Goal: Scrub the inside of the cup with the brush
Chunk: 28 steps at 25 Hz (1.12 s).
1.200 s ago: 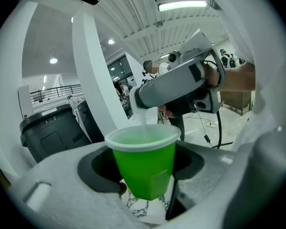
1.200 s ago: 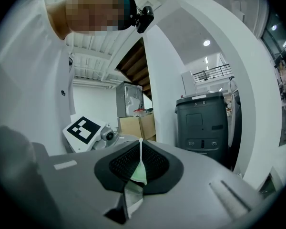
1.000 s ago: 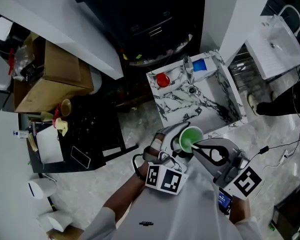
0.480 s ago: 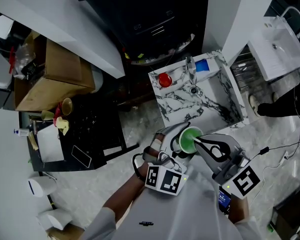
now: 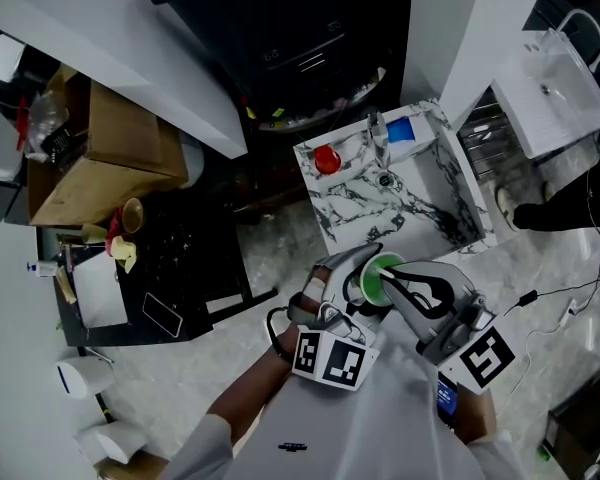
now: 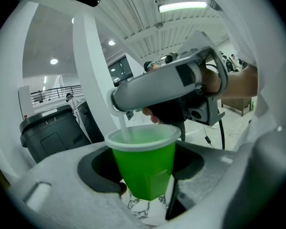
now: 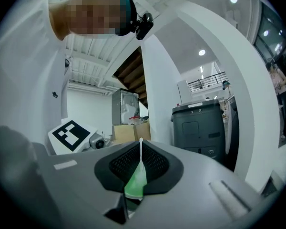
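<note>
A green plastic cup (image 5: 378,274) is held upright above the floor, and my left gripper (image 5: 364,272) is shut on its sides. In the left gripper view the cup (image 6: 144,162) fills the gap between the jaws of my left gripper (image 6: 144,178). A thin white brush handle (image 6: 124,129) dips into the cup's mouth. My right gripper (image 5: 400,286) reaches in from the right and is shut on that brush handle (image 7: 141,152). In the right gripper view a sliver of green shows below the jaws of the right gripper (image 7: 139,171). The brush head is hidden inside the cup.
A marble-patterned basin (image 5: 432,200) lies ahead, with a red object (image 5: 326,159) and a blue object (image 5: 402,131) at its far edge. A cardboard box (image 5: 110,153) and a black rack (image 5: 175,258) are to the left. A white sink unit (image 5: 550,88) is at the upper right.
My right gripper has shifted slightly left and further over the cup's mouth. The left gripper and the cup have stayed nearly still.
</note>
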{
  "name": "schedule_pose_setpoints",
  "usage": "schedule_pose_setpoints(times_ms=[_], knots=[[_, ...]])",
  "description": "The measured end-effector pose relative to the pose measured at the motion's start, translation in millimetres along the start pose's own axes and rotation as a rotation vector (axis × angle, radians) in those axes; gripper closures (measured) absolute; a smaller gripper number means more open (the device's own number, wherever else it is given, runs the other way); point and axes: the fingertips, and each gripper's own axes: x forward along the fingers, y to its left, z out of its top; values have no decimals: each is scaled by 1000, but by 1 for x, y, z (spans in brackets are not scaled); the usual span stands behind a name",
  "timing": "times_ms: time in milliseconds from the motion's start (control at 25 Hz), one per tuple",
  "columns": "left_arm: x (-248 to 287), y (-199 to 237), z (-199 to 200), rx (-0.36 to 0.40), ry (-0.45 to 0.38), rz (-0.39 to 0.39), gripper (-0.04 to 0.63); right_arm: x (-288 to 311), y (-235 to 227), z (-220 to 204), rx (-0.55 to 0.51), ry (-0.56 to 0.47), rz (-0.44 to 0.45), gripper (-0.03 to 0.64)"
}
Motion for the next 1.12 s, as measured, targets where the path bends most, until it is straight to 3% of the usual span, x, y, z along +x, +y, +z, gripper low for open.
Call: schedule_pose_setpoints(times_ms=[200,520,800,1120], knots=[[-2,3,4,1,-8,6,310,-14,-4,-2,-23,38,-31,597],[-4,1,0,9,-4,4,310,-27,26,-2,2,89,44,597],[-1,-9,3,18,-7,-15,310,-19,32,4,-17,61,60,597],[-2,-11,7,0,-17,-13,310,-15,12,12,-68,33,5,597]])
